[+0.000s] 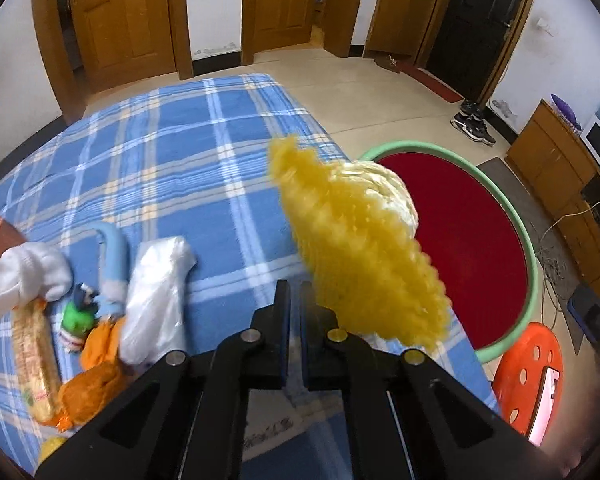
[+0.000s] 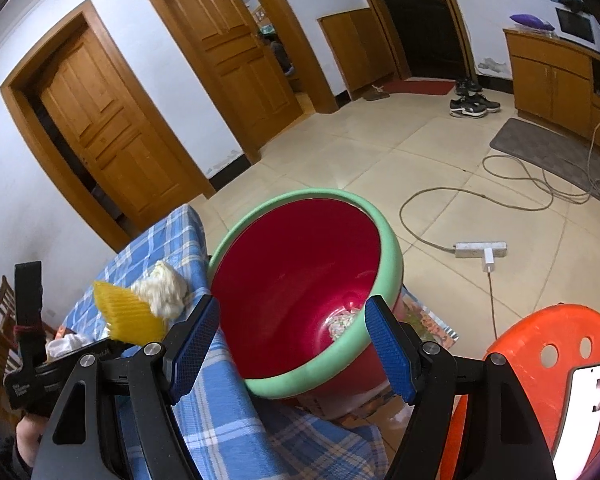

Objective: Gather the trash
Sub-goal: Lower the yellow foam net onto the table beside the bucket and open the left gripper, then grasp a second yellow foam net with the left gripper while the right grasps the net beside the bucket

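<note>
My left gripper [image 1: 295,292] is shut on a yellow foam fruit net [image 1: 360,248] with crumpled white paper [image 1: 384,184] at its far end, held above the table's right edge beside the red bin [image 1: 460,240]. The net [image 2: 132,312] and paper [image 2: 164,288] also show in the right wrist view, left of the bin. My right gripper [image 2: 296,340] is open and empty, its blue pads either side of the green-rimmed red bin [image 2: 300,280], which holds some scraps [image 2: 342,320] at the bottom.
On the blue plaid tablecloth [image 1: 160,160] lie a clear plastic bag [image 1: 156,292], a snack packet [image 1: 34,364], orange wrappers [image 1: 96,380], a small green toy [image 1: 78,312] and white cloth [image 1: 24,276]. An orange stool [image 2: 548,380] stands right of the bin. Cables and a power strip [image 2: 480,250] lie on the floor.
</note>
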A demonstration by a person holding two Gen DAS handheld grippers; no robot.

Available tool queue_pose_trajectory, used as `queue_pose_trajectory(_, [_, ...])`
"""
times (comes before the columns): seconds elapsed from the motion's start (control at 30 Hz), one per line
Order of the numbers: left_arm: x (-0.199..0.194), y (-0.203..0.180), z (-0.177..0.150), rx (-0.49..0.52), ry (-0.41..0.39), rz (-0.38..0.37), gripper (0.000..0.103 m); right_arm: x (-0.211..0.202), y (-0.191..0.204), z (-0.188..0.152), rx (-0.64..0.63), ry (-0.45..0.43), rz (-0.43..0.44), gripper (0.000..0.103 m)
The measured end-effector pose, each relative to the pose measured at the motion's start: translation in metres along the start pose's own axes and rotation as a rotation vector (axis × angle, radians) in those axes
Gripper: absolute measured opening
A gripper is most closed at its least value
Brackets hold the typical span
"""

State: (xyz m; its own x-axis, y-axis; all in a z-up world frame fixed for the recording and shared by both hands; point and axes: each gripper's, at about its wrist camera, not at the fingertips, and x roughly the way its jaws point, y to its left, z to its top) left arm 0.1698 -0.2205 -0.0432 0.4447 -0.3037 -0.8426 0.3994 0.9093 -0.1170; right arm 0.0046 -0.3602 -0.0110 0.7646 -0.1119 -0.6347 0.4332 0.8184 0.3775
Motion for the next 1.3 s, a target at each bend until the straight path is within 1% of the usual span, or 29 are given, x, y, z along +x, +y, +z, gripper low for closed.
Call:
queue_pose_trajectory(0.1, [-0.012, 0.001, -0.004, -0.009, -0.008, -0.014, 0.003, 0.001, 0.002, 0.0, -0.006, 0.001, 0.005, 0.076])
queue_pose_trajectory(0.13, [-0.017, 0.0, -0.005, -0.008, -0.013, -0.016, 0.006, 0.001, 0.002, 0.0, -0.007, 0.001, 0.007, 0.076])
queue_pose_trajectory(0.17, [-0.022, 0.002, -0.006, -0.007, -0.02, -0.02, 0.016, 0.0, 0.002, 0.0, -0.007, 0.001, 0.009, 0.076])
queue_pose_trajectory(0.2, [-0.029, 0.003, -0.007, -0.006, -0.028, -0.02, 0.022, -0.001, 0.003, 0.0, -0.007, 0.0, 0.011, 0.076])
queue_pose_trajectory(0.23, [-0.035, 0.004, -0.007, -0.006, -0.039, -0.016, 0.037, -0.001, 0.003, 0.0, -0.007, 0.0, 0.013, 0.076])
queue_pose_trajectory(0.27, [-0.042, 0.005, -0.009, -0.006, -0.054, -0.009, 0.044, -0.002, 0.003, 0.0, -0.008, -0.002, 0.014, 0.076])
queue_pose_trajectory(0.4, [-0.066, 0.009, -0.01, -0.002, -0.092, 0.004, 0.046, -0.002, 0.004, 0.0, -0.009, -0.004, 0.021, 0.076])
queue_pose_trajectory(0.47, [-0.074, 0.01, -0.009, -0.003, -0.108, 0.006, 0.053, -0.002, 0.005, 0.0, -0.009, -0.003, 0.024, 0.076])
queue_pose_trajectory(0.57, [-0.082, 0.006, -0.006, 0.015, -0.131, -0.004, 0.057, -0.002, 0.007, 0.0, -0.01, -0.002, 0.029, 0.076])
queue_pose_trajectory(0.67, [-0.08, 0.002, -0.004, 0.029, -0.129, -0.007, 0.057, -0.004, 0.008, 0.0, -0.014, -0.004, 0.032, 0.076])
queue_pose_trajectory(0.8, [-0.074, 0.005, -0.008, 0.014, -0.109, -0.008, 0.058, -0.007, 0.011, 0.0, -0.028, 0.008, 0.04, 0.076])
queue_pose_trajectory(0.93, [-0.075, 0.017, -0.014, -0.017, -0.102, 0.007, 0.058, -0.01, 0.02, -0.001, -0.057, 0.019, 0.054, 0.076])
queue_pose_trajectory(1.07, [-0.083, 0.036, -0.021, -0.051, -0.108, 0.037, 0.064, -0.013, 0.032, -0.005, -0.093, 0.033, 0.075, 0.076])
queue_pose_trajectory(1.3, [-0.1, 0.082, -0.045, -0.135, -0.11, 0.105, 0.065, -0.013, 0.06, -0.011, -0.159, 0.064, 0.117, 0.077])
